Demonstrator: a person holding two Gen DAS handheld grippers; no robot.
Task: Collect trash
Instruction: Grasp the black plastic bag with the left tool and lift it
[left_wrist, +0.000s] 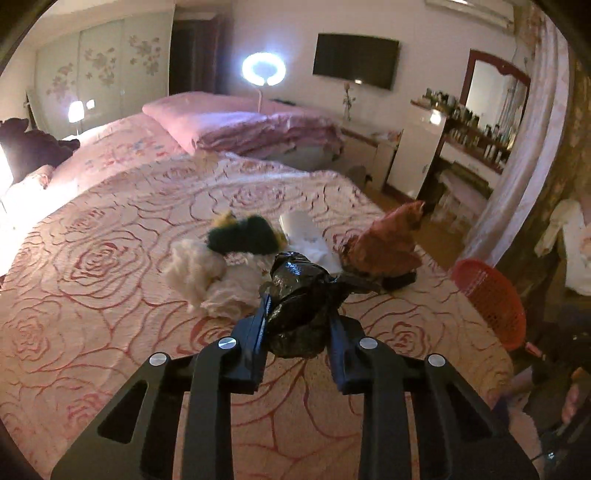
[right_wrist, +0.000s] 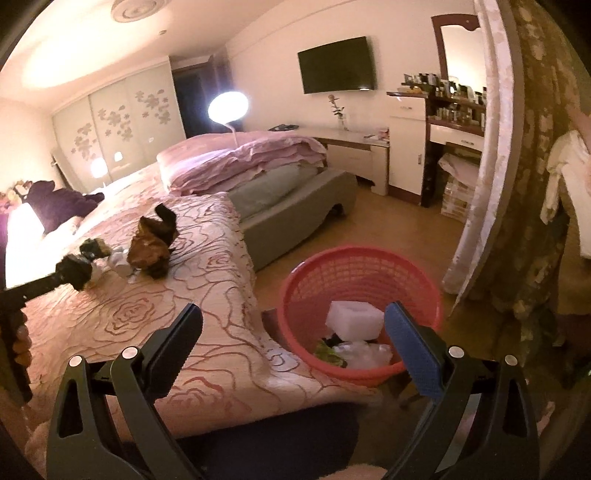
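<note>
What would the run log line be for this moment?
left gripper: shut on crumpled black plastic bag above bed | right gripper: open, empty | red plastic mesh basket: on floor, holds trash

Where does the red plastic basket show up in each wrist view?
Left wrist view: the red plastic basket sits at the right edge, beyond the bed's corner, right of the left gripper clamping a crumpled black bag.
Right wrist view: the basket is lower centre on the floor, between the open fingers of the right gripper.
Shared landmark: the wall-mounted TV.
</note>
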